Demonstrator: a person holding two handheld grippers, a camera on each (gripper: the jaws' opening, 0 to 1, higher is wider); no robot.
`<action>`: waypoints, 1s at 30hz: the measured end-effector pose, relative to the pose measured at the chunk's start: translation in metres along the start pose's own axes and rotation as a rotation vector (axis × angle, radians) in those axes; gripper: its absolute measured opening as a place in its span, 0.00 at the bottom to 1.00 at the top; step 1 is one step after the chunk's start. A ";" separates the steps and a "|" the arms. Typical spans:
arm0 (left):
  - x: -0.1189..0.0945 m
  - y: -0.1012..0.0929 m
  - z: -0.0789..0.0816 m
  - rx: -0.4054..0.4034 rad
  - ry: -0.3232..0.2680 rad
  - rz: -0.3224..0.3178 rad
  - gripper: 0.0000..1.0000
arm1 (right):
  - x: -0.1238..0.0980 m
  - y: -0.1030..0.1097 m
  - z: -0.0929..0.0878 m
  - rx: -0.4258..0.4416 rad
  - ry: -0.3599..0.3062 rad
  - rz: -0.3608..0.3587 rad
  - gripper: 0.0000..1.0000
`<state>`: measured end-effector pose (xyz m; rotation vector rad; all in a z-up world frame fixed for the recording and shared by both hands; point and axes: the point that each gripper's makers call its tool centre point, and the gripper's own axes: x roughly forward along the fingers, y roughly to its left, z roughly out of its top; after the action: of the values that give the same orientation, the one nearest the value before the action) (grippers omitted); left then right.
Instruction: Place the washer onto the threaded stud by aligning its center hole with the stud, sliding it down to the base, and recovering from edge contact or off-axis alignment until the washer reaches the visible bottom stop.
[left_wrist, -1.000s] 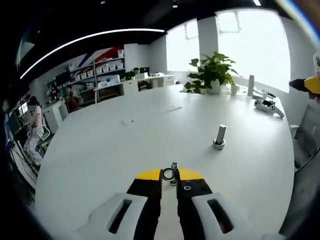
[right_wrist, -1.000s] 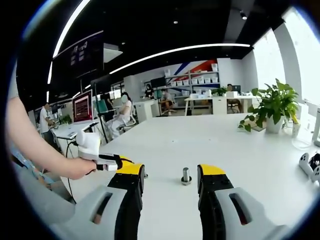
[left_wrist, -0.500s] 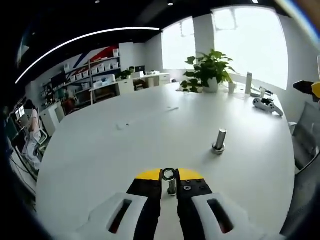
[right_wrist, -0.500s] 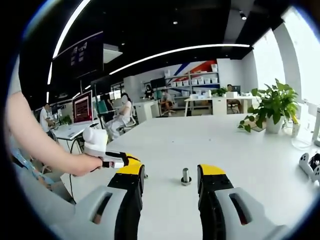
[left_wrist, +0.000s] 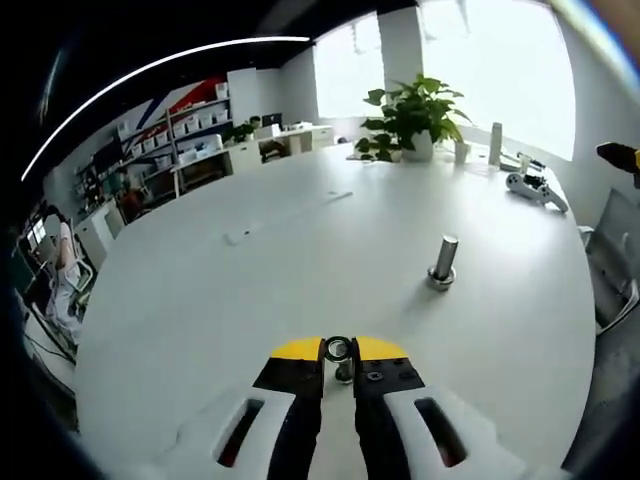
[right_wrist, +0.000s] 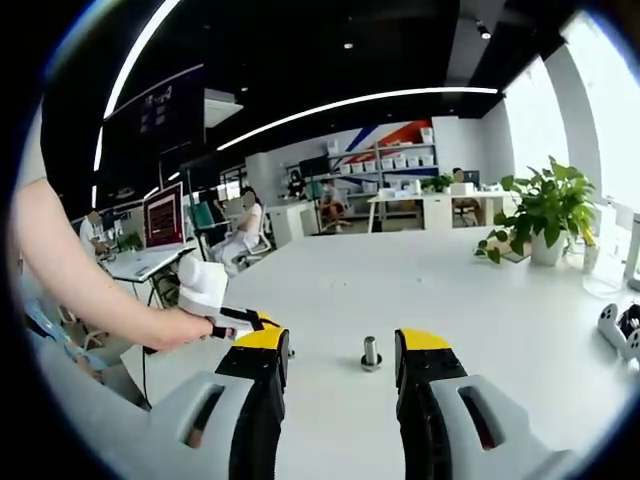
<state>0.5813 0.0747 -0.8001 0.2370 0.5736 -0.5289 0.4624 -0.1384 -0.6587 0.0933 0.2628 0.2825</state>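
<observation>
My left gripper (left_wrist: 338, 358) is shut on a small metal washer (left_wrist: 337, 349), held on edge at the yellow jaw tips. A short threaded stud (left_wrist: 343, 373) shows just below the washer in the slit between the jaws; whether they touch is unclear. A taller metal stud (left_wrist: 442, 262) stands upright on the white table (left_wrist: 250, 300) to the right. My right gripper (right_wrist: 345, 350) is open and holds nothing, with that tall stud (right_wrist: 371, 352) on the table beyond its jaws. The left gripper (right_wrist: 250, 320) enters the right gripper view from the left, held by a person's hand (right_wrist: 170, 328).
A potted plant (left_wrist: 410, 110), a white bottle (left_wrist: 495, 170) and a game controller (left_wrist: 535, 187) sit at the table's far right edge. Office desks, shelves and seated people are in the background. The right gripper's yellow tip (left_wrist: 620, 155) shows at the far right.
The left gripper view has tilted: the short stud went from above the washer to just beneath it between the jaws. In the right gripper view, the hand with the left gripper rose slightly.
</observation>
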 end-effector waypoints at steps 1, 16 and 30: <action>0.001 0.000 0.000 -0.007 0.001 -0.004 0.08 | 0.000 0.000 0.000 0.000 0.000 0.000 0.44; 0.003 0.000 -0.002 0.004 0.014 -0.004 0.08 | 0.001 0.001 0.000 0.003 -0.001 0.004 0.44; -0.011 -0.010 -0.002 0.026 0.010 -0.022 0.01 | 0.001 -0.002 0.000 0.009 -0.002 0.000 0.45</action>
<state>0.5673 0.0714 -0.7962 0.2585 0.5794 -0.5568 0.4638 -0.1397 -0.6596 0.1028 0.2617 0.2810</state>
